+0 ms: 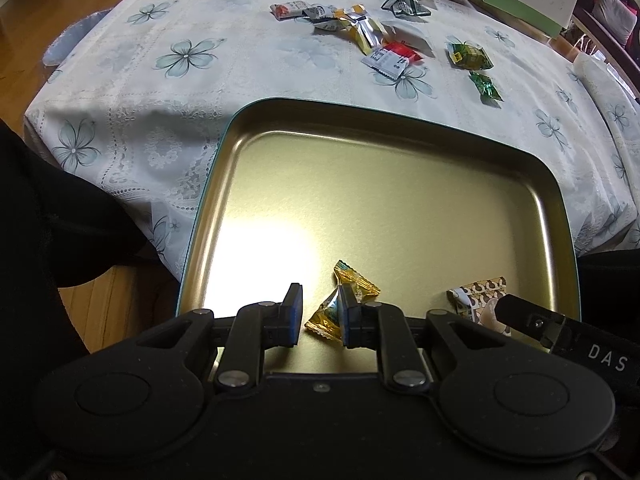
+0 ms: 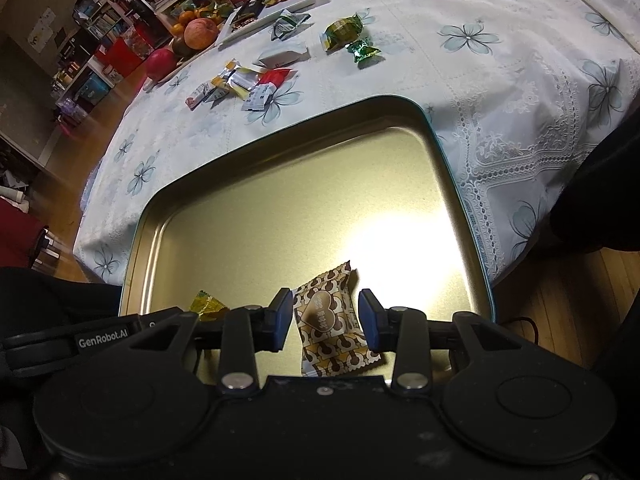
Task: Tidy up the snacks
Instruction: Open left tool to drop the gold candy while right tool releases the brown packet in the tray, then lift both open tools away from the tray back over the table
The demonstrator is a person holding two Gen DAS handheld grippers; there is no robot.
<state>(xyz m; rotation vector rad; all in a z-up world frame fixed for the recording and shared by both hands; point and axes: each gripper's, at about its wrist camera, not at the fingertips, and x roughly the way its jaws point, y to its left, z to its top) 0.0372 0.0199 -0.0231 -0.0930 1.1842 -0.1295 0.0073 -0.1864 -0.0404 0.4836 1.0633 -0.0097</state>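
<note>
Left claw: lower centre of its frame, over the near end of the gold tray. Fingers spread apart, gripping nothing; a yellow candy lies on the tray floor in the gap, at the right finger. Whether it touches cannot be told.

Right claw: lower centre of its frame, over the same tray. Fingers spread wide, gripping nothing; a brown patterned packet lies between them, clear of both.

Loose snacks: scattered on the flowered tablecloth, upper centre of frame, beyond the tray. Two green candies lie apart from the main cluster.

Fruit: upper left of the right view.
</note>
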